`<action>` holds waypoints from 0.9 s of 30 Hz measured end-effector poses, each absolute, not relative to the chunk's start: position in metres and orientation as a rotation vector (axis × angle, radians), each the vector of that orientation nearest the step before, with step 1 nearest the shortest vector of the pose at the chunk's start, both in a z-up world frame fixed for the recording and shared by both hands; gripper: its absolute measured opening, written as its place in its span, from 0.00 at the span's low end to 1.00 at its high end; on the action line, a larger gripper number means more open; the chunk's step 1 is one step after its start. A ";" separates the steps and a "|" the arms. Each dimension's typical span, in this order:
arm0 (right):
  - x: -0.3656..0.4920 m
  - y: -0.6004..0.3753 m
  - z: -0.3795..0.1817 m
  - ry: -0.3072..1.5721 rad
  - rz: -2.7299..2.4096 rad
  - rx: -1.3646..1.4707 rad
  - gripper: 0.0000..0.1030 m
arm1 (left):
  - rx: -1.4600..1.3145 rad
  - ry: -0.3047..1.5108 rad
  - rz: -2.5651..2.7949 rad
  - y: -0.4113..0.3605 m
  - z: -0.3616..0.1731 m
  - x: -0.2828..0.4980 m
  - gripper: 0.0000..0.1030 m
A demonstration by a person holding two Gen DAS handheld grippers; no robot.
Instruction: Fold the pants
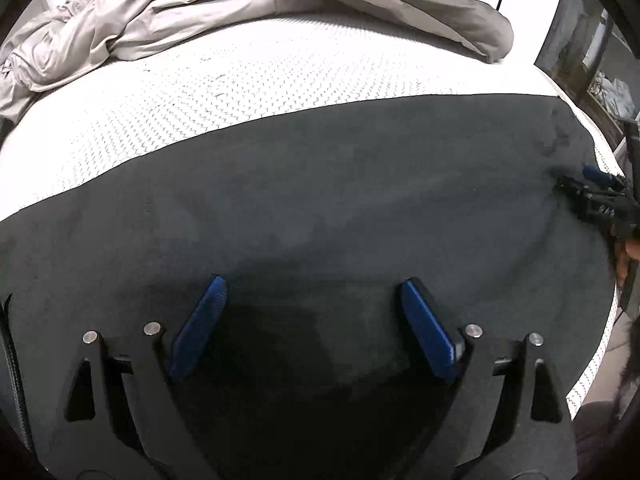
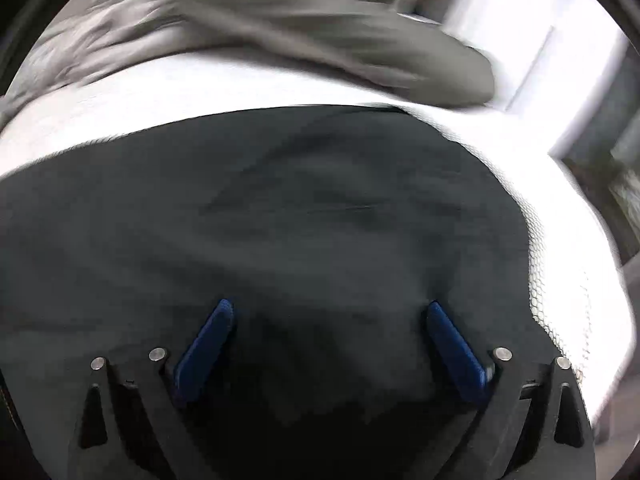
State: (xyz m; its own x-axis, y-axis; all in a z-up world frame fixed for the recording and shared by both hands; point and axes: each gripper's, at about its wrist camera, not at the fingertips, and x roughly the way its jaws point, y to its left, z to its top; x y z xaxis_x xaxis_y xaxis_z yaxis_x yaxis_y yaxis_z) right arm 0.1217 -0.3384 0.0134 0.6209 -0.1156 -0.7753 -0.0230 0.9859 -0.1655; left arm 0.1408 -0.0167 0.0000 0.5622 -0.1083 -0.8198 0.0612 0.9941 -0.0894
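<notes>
**Both grippers wide over the dark pants, nothing held**

The left gripper [image 1: 312, 300] stands spread wide, its blue pads [image 1: 428, 332] angled apart above dark cloth with nothing pinched between them. The right gripper [image 2: 328, 320] is the same in its own view — jaws wide, empty, tips close over the fabric; whether they touch it I cannot tell. From the left wrist view the right gripper shows small at the right edge, at the pants' end.

The pants [image 1: 320, 200] lie spread flat across the near side of a white mattress [image 1: 200, 92], filling most of both views. The cloth is dark grey, matte and soft, with shallow ripples and a faint seam line near the middle in the right view. The mattress cover is a stitched, zigzag-quilted weave. Beyond it a beige garment [image 1: 140, 20], smooth and slightly shiny, sits crumpled in a heap, well apart from the pants.

The risks, as I judge them: thin limp cloth lying flat gives the pads little to bite, so a closing grip may catch only the top layer — or pinch the mattress cover with it. If the two hands lift unevenly, the fold would skew. The right view is blurred, so fine detail there is uncertain.
</notes>
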 end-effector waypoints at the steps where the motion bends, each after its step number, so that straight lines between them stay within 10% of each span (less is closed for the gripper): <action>1: 0.121 -0.344 0.014 0.901 -0.035 -0.134 0.93 | -0.052 0.974 -0.096 -0.017 0.000 0.142 0.86; 14: 0.116 -0.230 0.023 0.902 0.295 -0.401 0.94 | 0.016 0.990 -0.139 -0.031 0.000 0.173 0.89; 27: 0.112 -0.355 0.029 0.861 -0.018 -0.278 0.95 | -0.064 0.900 -0.125 -0.002 0.018 0.125 0.90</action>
